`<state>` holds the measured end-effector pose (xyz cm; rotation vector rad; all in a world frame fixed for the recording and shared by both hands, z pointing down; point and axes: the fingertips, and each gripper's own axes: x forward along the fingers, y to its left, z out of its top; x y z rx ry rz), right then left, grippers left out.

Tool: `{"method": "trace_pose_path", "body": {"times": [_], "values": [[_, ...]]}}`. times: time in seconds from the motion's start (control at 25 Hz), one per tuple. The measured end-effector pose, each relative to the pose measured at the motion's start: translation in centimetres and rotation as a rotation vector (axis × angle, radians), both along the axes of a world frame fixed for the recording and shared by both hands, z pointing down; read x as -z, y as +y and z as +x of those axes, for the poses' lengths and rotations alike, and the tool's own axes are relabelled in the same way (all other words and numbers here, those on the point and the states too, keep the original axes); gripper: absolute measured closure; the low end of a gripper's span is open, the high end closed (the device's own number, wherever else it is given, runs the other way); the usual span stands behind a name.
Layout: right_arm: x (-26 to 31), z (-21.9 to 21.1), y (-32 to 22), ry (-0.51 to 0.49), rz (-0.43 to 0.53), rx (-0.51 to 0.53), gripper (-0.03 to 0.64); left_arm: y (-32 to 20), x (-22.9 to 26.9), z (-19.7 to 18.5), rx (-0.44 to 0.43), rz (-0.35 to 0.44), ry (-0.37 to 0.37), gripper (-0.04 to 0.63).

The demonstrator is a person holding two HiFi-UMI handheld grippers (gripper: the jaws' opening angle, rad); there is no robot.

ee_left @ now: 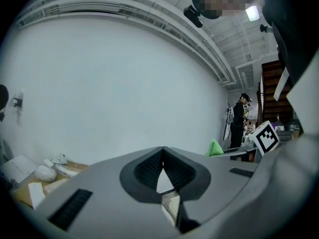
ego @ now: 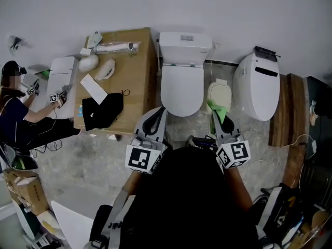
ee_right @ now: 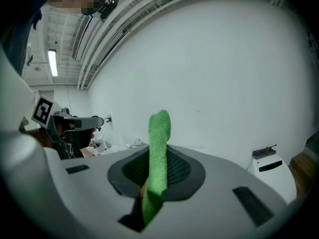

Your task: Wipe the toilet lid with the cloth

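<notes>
Head view puts the toilet (ego: 184, 48) straight ahead of you, its lid (ego: 180, 90) down, with neither claw touching it. Your left claw (ego: 154, 119) hovers near the lid's front left edge, jaws together with nothing between them. Your right claw (ego: 220, 119) sits just off the lid's right side, clamped on the green cloth (ee_right: 158, 148), which stands up from the jaws. By the look of it, you have the cloth in hand but wiping hasn't begun: bringing it onto the lid and sweeping the surface is all left.

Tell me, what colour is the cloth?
Green. The cloth shows best in the right gripper view, clamped between its jaws.
</notes>
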<state>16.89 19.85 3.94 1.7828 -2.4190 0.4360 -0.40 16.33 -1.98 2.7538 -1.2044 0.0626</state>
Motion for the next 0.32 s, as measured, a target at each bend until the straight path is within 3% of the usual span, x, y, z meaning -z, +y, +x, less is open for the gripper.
{"method": "trace_pose_path", "body": {"times": [0.32], "values": [[0.02,-0.22,0.02,0.006,0.002,-0.008,0.563,-0.13,0.28,-0.24,-0.007,0.006,0.005,0.588]]}}
